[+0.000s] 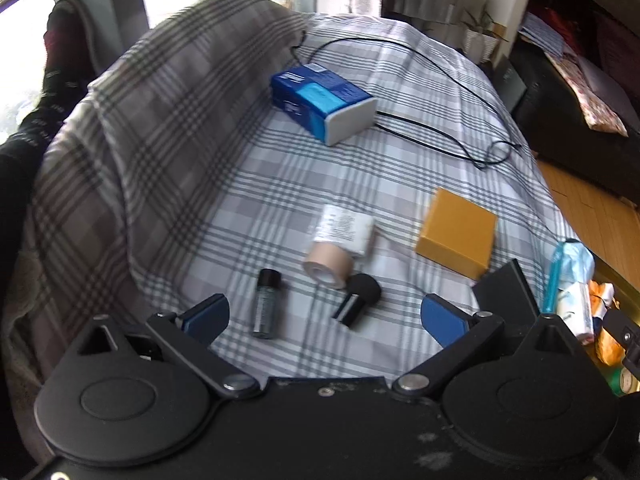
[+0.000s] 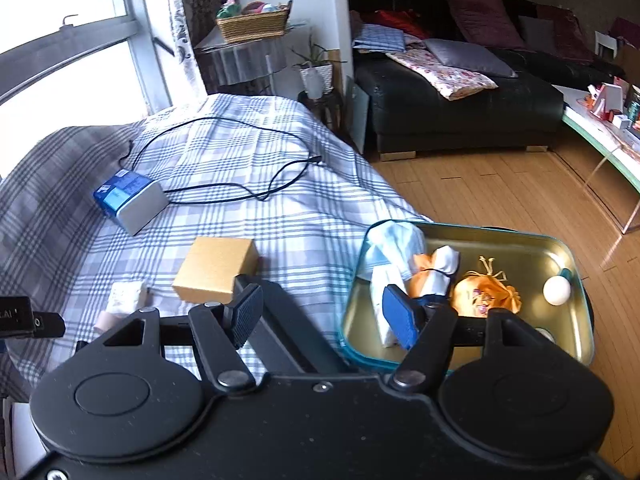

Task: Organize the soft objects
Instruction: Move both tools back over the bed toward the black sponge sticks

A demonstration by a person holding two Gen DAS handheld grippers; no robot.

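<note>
Both claws, left claw point(image 1: 324, 316) and right claw point(image 2: 324, 316), gape empty (tin point(image 2: 520, 236) holds soft bundles).

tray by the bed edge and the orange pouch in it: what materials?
Tray: looks like metal, glossy gold inside with soft reflections, and a teal-painted rim.
Orange pouch: likely satin-type fabric; it has a sheen, gathered folds, a flower print and a drawstring top.

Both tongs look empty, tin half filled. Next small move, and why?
Probably bring the left tongs down over the white soft pack on the plaid sheet. They stand wide open and empty, the pack lies just ahead beside the tape roll, and the tin already holds cloth items, so it seems the nearest soft thing still out.
</note>
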